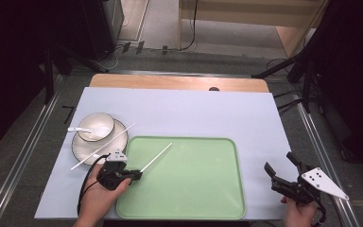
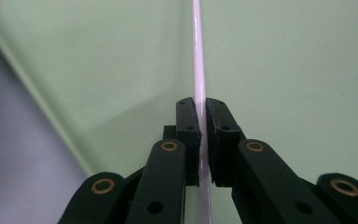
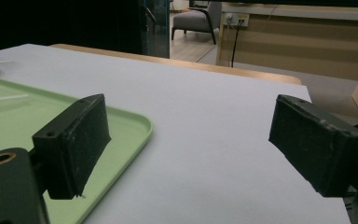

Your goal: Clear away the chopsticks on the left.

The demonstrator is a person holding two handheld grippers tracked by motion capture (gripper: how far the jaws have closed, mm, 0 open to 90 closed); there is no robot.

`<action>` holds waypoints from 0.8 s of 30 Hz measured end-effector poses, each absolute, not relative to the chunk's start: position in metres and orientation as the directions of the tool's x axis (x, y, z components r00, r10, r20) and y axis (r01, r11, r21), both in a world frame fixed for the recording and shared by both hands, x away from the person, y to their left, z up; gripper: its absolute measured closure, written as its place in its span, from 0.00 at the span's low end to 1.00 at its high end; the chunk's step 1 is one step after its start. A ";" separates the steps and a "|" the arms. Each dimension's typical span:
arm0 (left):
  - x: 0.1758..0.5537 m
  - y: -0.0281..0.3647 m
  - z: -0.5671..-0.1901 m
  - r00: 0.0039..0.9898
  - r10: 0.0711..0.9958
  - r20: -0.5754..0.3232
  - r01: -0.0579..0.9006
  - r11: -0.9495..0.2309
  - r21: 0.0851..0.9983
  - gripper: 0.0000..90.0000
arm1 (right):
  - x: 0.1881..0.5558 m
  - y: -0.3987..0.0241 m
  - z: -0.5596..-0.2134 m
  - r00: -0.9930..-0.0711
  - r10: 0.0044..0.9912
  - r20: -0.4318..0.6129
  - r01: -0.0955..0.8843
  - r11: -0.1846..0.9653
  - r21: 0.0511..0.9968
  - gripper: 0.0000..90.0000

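High view: a person seated at a white-covered tabletop holds a black two-jaw gripper in each hand. The left gripper sits over the near left corner of a pale green rectangular plastic tray, its jaws clamped on the near end of a slender white chopstick that slants away and to the right above the tray's surface. The left hand wraps the gripper body from below.

A second slender white chopstick lies at a similar slant just left of the tray, its far part resting across a white, dark-rimmed round plate and its near end on the tabletop. On that plate stands a white ceramic bowl with a white ceramic spoon whose handle pokes out to the left.

The right gripper is held near the right front edge of the tabletop, well apart from the tray, its jaws spread wide with nothing between them; a grey three-cornered plate tops it.

Left gripper view: the two black jaws press on the held chopstick from either side, and the stick runs straight up over the green tray.

Right gripper view: the parted jaws frame bare white tabletop, with the tray's rounded corner at left.
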State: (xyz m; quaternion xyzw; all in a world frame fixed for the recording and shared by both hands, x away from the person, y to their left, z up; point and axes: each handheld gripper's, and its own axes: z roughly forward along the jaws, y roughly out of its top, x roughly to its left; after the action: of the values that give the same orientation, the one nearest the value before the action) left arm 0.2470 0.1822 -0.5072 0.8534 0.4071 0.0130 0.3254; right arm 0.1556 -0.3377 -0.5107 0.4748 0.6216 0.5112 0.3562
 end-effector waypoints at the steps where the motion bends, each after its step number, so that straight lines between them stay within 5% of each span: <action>1: 0.246 0.181 -0.508 0.668 0.705 -0.236 0.686 -0.462 0.562 0.95 | 0.156 -0.338 -0.511 -0.293 0.955 0.044 0.227 0.025 0.974 0.14; 16: 0.245 0.181 -0.513 0.653 0.705 -0.277 0.698 -0.420 0.579 0.87 | 0.155 -0.339 -0.510 -0.292 0.955 0.043 0.225 0.025 0.974 0.14; 20: 0.248 0.184 -0.506 0.662 0.700 -0.267 0.684 -0.419 0.598 0.78 | 0.155 -0.339 -0.510 -0.288 0.957 0.042 0.224 0.025 0.974 0.14; 23: 0.253 0.189 -0.498 0.656 0.691 -0.303 0.676 -0.360 0.643 0.85 | 0.154 -0.341 -0.510 -0.288 0.957 0.040 0.222 0.026 0.975 0.14; 24: 0.255 0.187 -0.497 0.661 0.684 -0.307 0.669 -0.353 0.654 0.95 | 0.155 -0.342 -0.510 -0.287 0.957 0.042 0.225 0.024 0.974 0.14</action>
State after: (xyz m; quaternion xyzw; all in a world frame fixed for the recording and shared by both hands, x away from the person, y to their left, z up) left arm 0.2554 0.1866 -0.4966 0.8225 0.4114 0.0096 0.3925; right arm 0.1548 -0.3416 -0.5105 0.4772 0.6191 0.5101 0.3590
